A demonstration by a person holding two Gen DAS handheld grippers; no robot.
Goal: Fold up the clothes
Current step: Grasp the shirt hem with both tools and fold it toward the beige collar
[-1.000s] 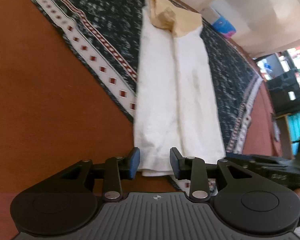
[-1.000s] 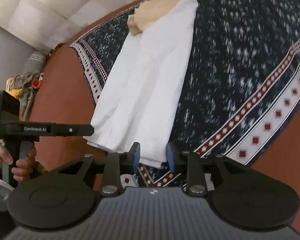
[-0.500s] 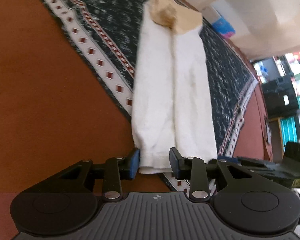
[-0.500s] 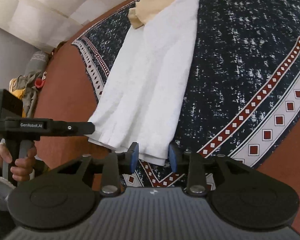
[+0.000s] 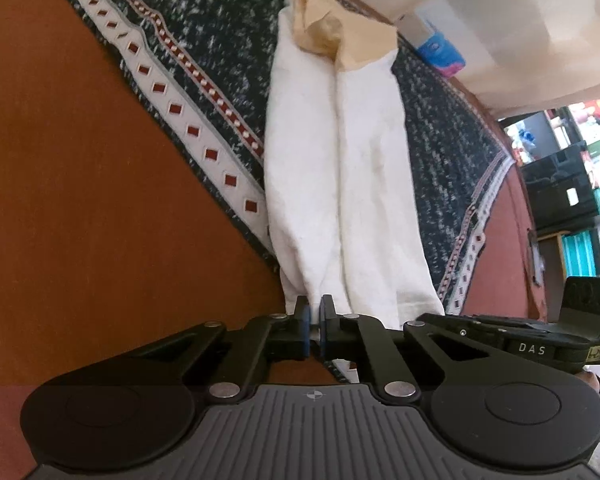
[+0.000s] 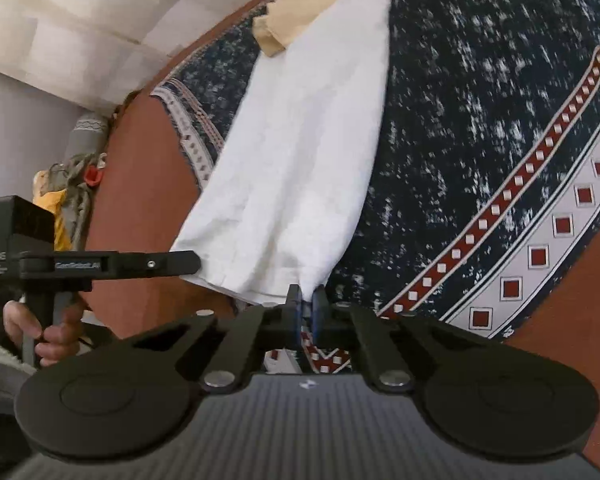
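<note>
Left wrist view: left tool [image 5: 315,312] and right tool [image 6: 306,300] each clamp the white garment's [image 5: 340,184] hem, hiding its corners.

— How are the two grippers standing?
— The left gripper [image 5: 315,314] is pinched nearly closed, white cloth caught between its blue pads. The right gripper [image 6: 307,306] is clamped likewise.
— And the hands?
— The left hand [image 6: 40,326] is wrapped around its handle, fingers curled.
</note>
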